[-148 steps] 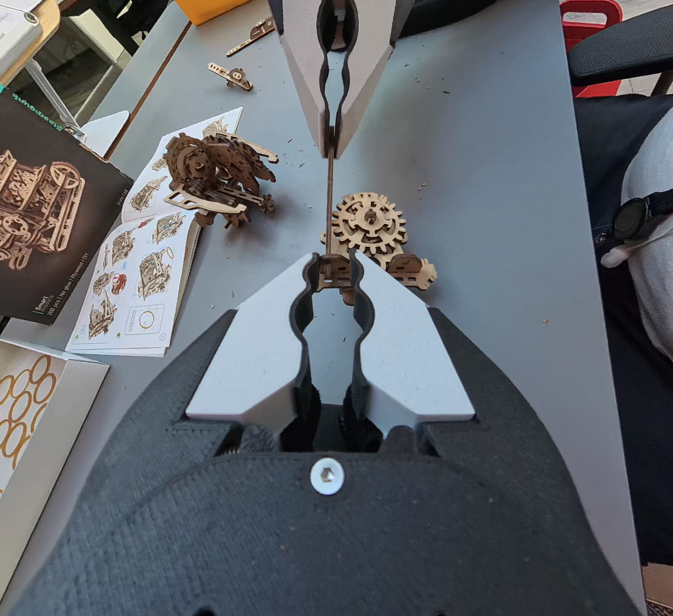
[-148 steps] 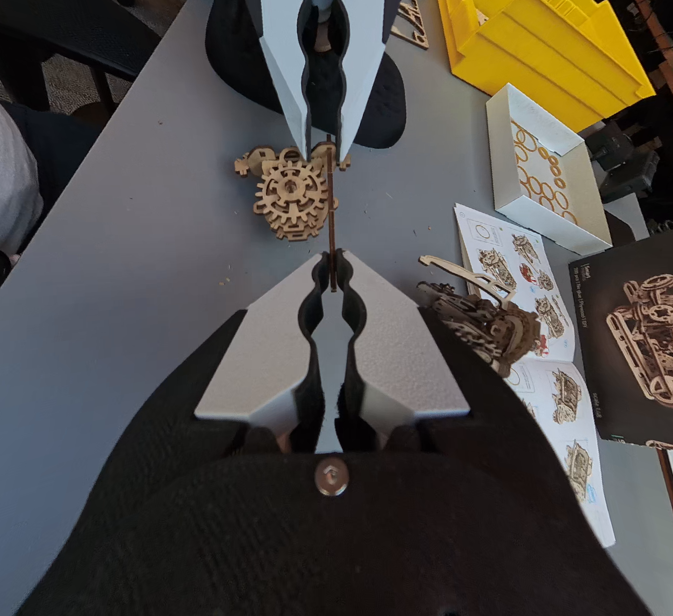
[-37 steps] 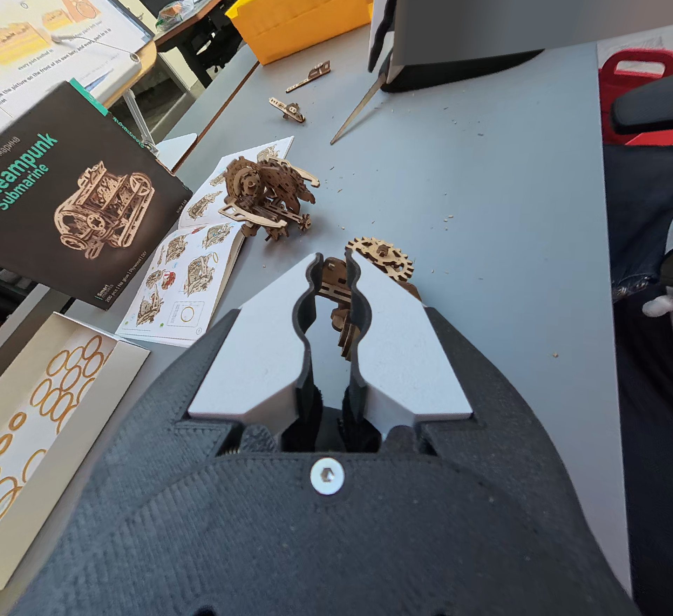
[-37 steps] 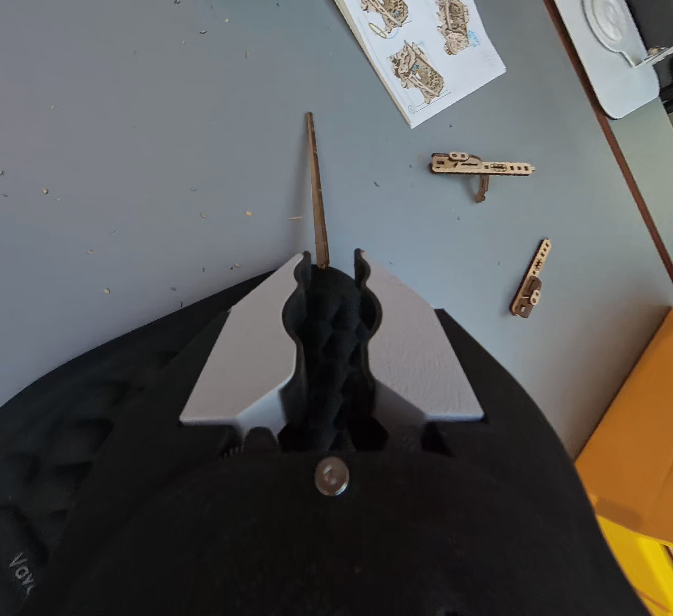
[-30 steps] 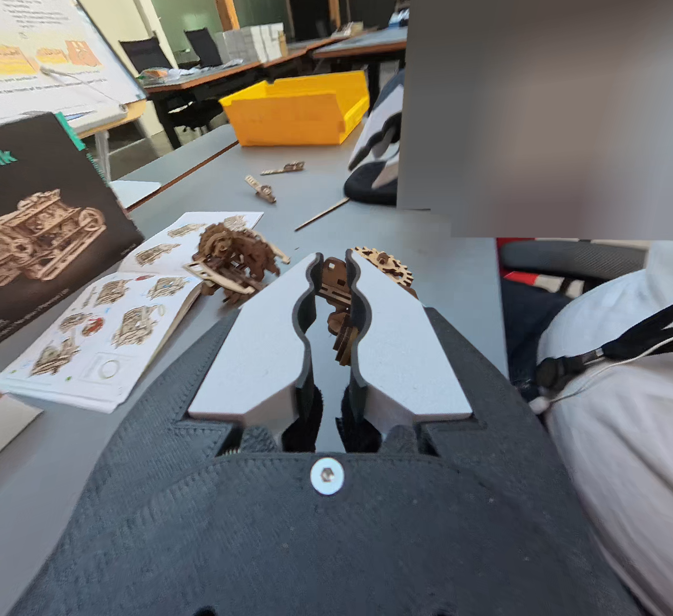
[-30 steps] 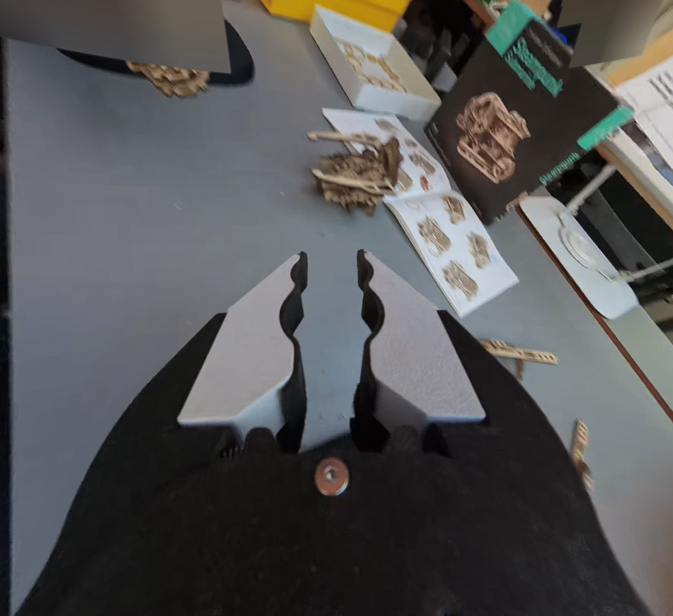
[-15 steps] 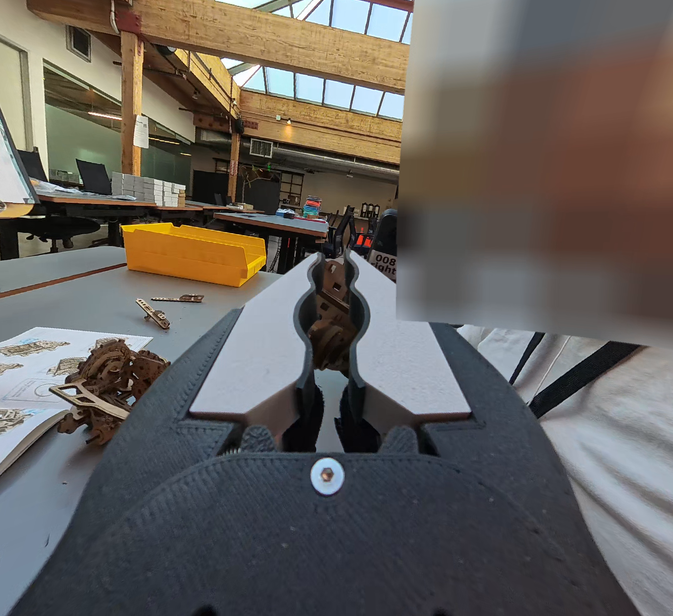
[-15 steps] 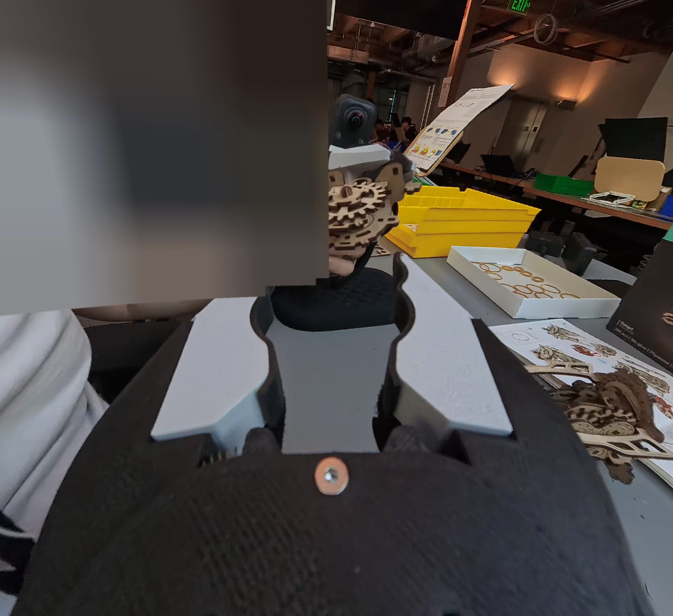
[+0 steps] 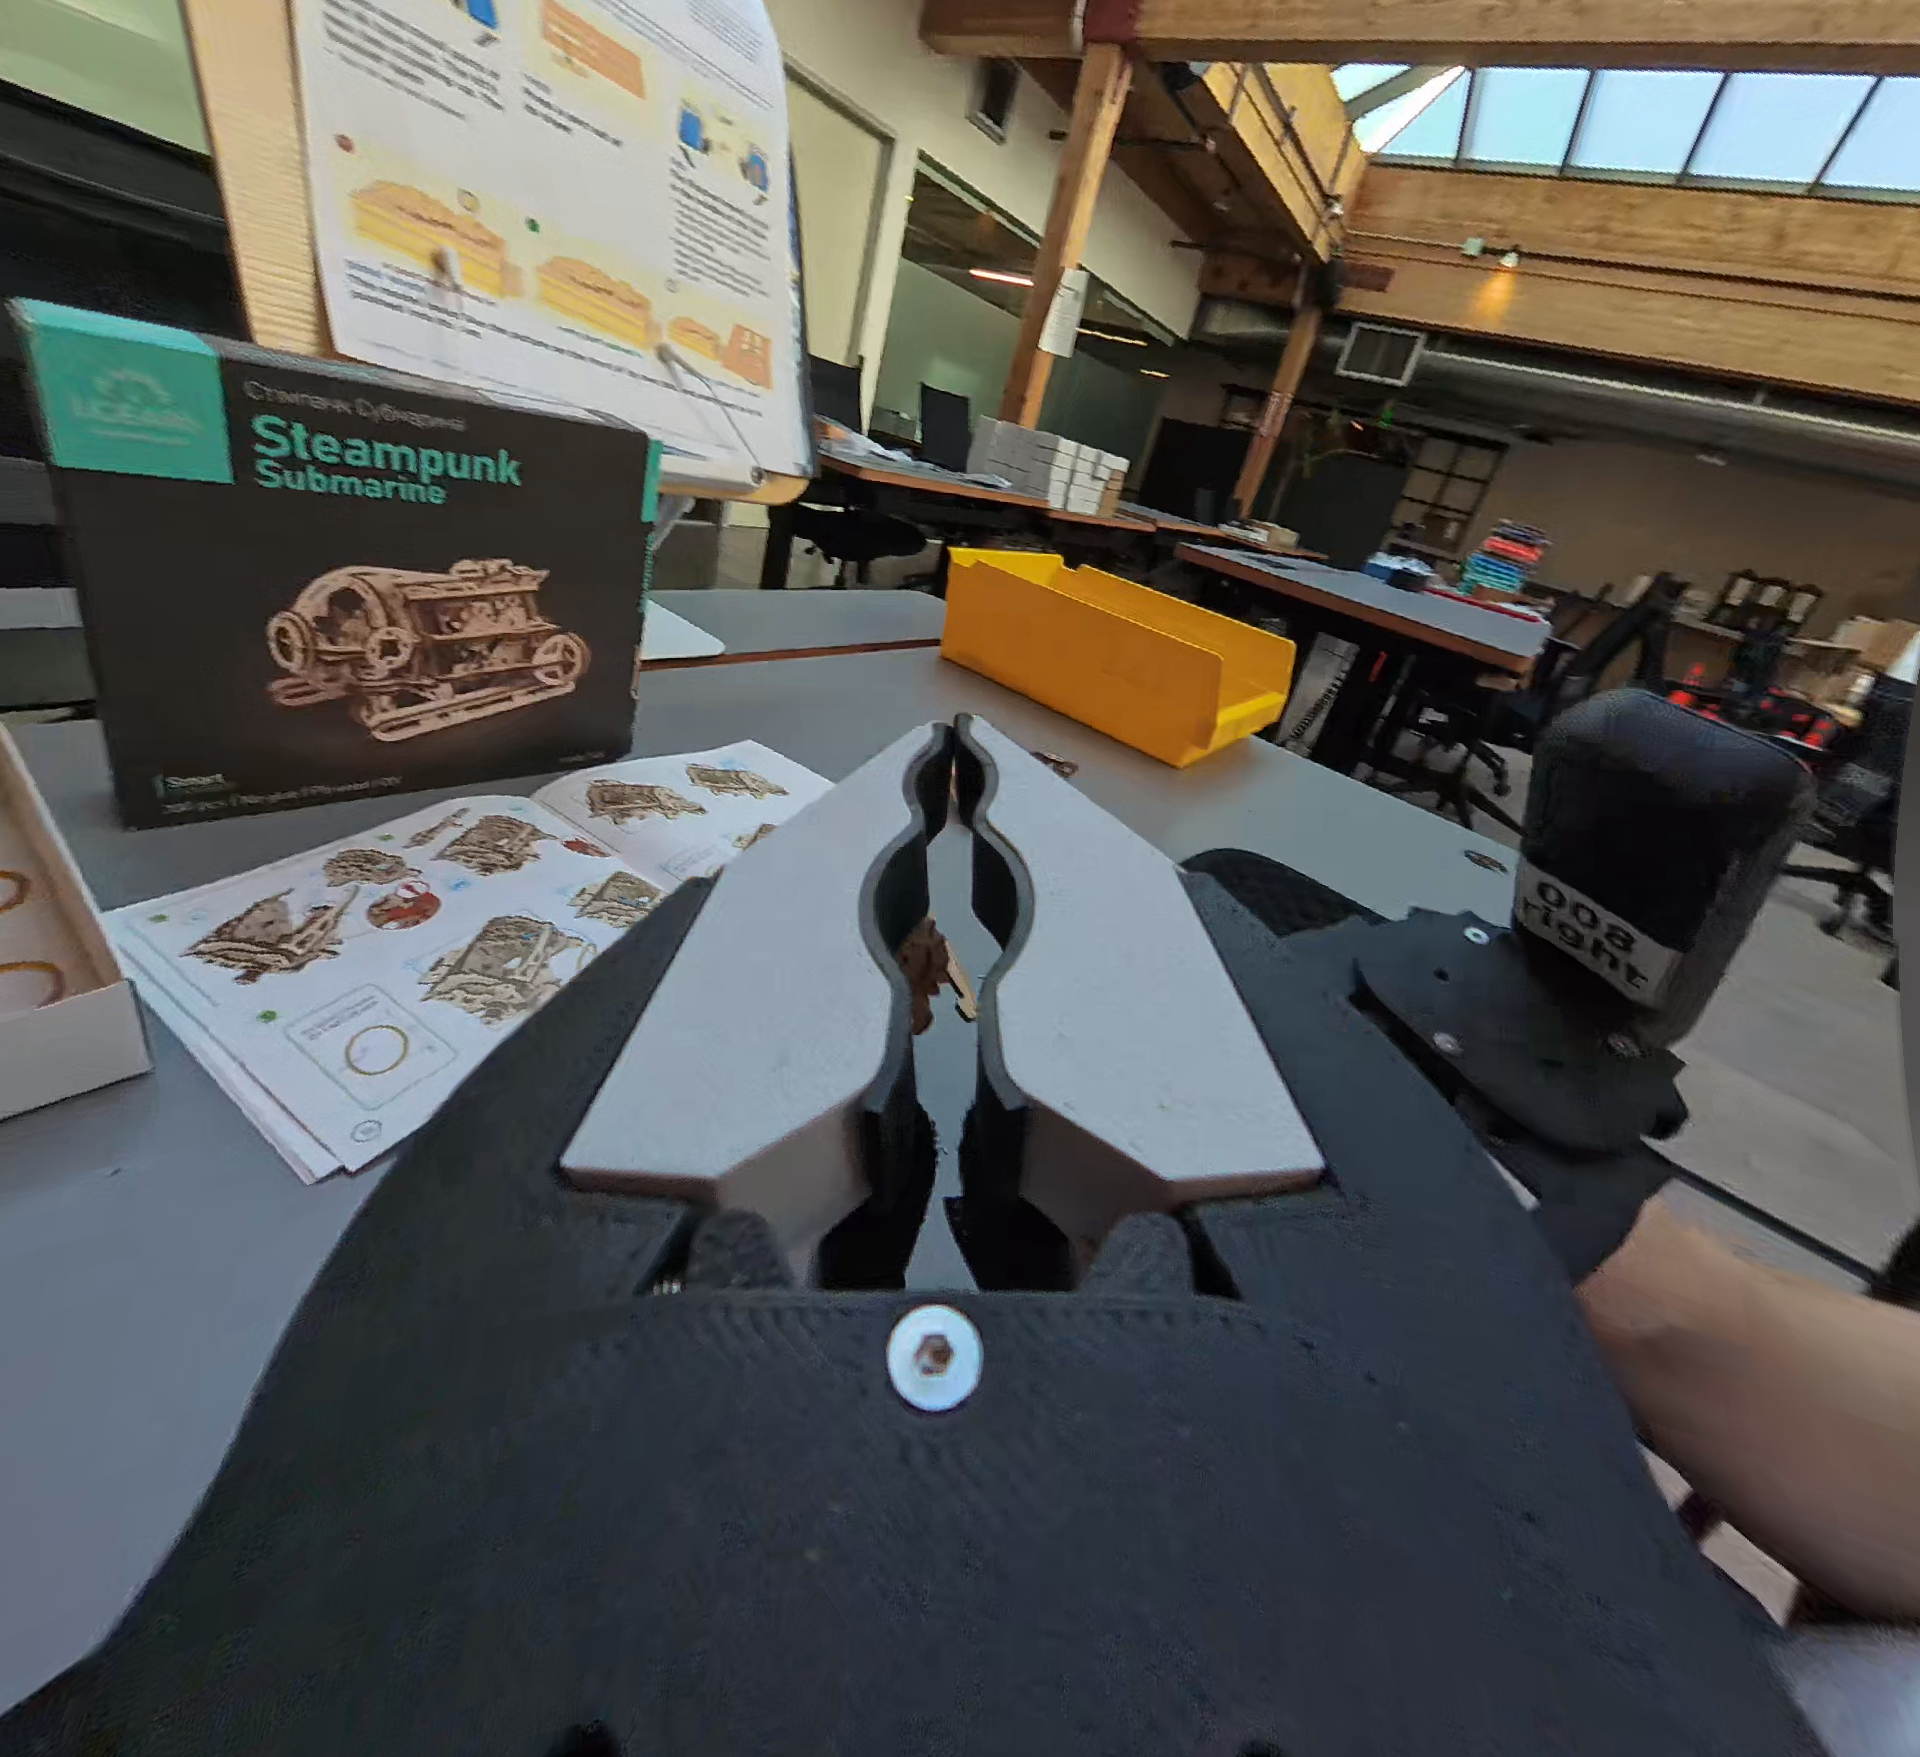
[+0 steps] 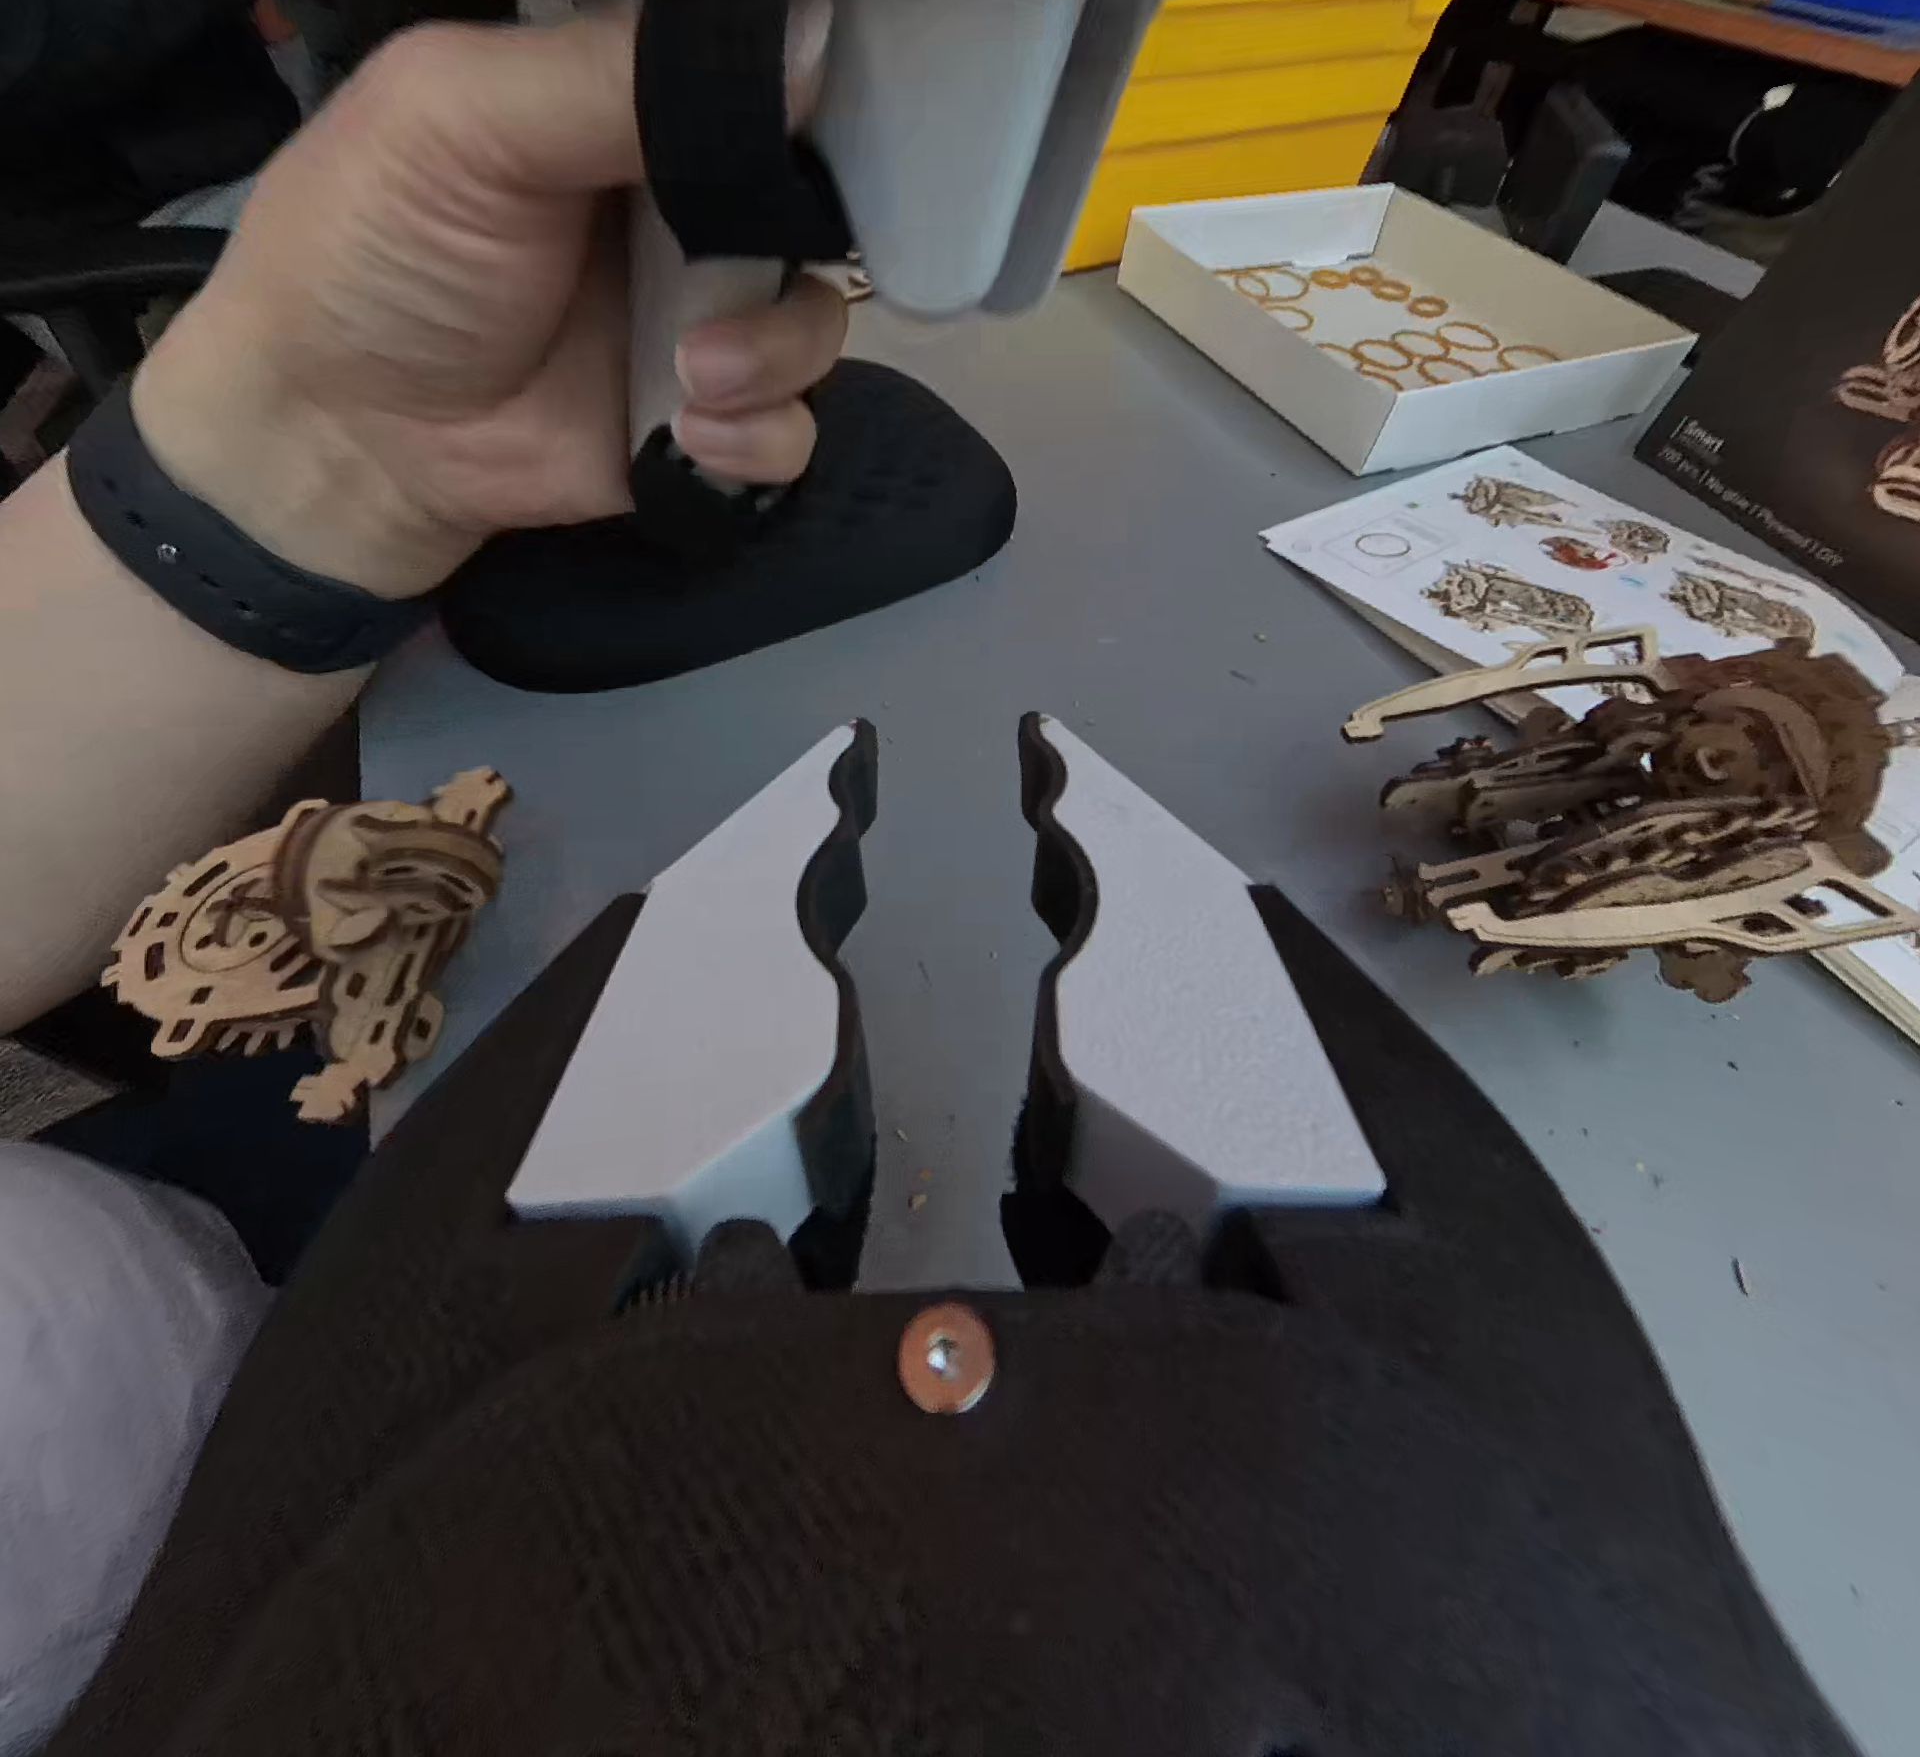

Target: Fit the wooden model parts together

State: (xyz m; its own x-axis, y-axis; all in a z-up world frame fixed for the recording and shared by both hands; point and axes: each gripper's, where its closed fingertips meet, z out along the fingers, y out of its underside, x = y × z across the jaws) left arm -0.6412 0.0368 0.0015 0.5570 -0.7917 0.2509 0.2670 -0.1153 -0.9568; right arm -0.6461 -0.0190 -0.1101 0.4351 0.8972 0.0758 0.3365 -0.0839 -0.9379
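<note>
Fingertips of the left gripper (image 9: 954, 733) are pressed together with nothing pinched; a scrap of wood shows through the gap behind them. Over in the right wrist view, the right gripper (image 10: 948, 733) stands spread over bare grey table (image 10: 1143, 564). One gear assembly (image 10: 301, 918) lies at the frame's left edge beside the person's forearm, the bigger wooden model (image 10: 1652, 814) at right, on the instruction booklet (image 10: 1507, 554). A white tray (image 10: 1403, 419) of rings sits upper right.

Daylight from the skylights (image 9: 1662, 128) is bright and soft (shadows faint); both views bow at the edges, and the hand (image 10: 436, 284) is motion-blurred.
</note>
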